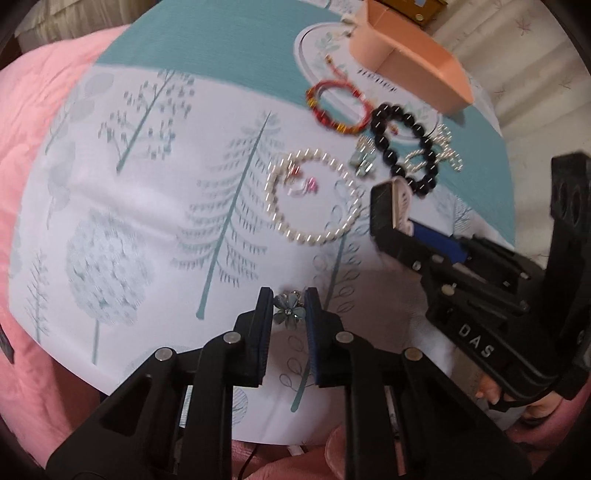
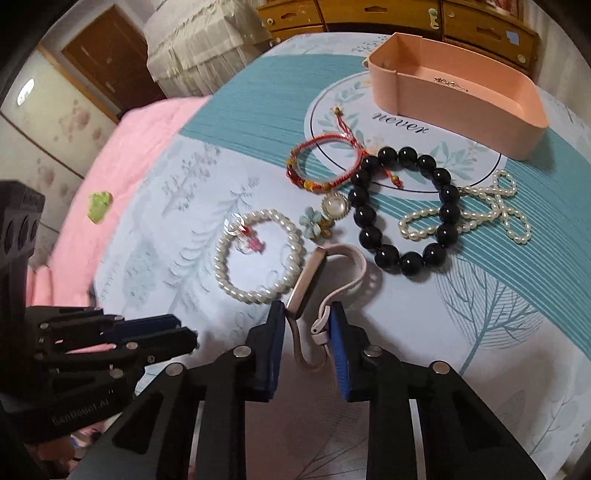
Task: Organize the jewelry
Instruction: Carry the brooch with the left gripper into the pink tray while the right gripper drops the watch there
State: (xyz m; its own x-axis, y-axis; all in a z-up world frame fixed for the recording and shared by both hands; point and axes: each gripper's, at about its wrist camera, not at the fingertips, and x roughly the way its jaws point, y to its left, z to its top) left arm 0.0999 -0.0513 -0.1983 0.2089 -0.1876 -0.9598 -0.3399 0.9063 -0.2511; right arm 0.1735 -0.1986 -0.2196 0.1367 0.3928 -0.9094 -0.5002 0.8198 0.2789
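Observation:
My left gripper (image 1: pixel 289 301) is shut on a small grey-blue flower ornament (image 1: pixel 289 313), held above the patterned cloth (image 1: pixel 147 192). My right gripper (image 2: pixel 307 314) is shut on a pink wristband watch (image 2: pixel 314 280); it also shows in the left wrist view (image 1: pixel 400 206). On the cloth lie a white pearl bracelet (image 2: pixel 258 258), a red cord bracelet (image 2: pixel 317 166), a black bead bracelet (image 2: pixel 402 210), a thin pearl strand (image 2: pixel 480 210) and a flower brooch (image 2: pixel 325 214). A pink tray (image 2: pixel 461 122) stands at the far right with a small chain (image 2: pixel 448 82) inside.
The cloth lies over a pink quilt (image 2: pixel 129 155) on a bed. A green scrap (image 2: pixel 99 205) lies on the quilt at the left. Wooden drawers (image 2: pixel 406 14) stand behind the tray. The left gripper's body (image 2: pixel 92 350) shows at the lower left of the right wrist view.

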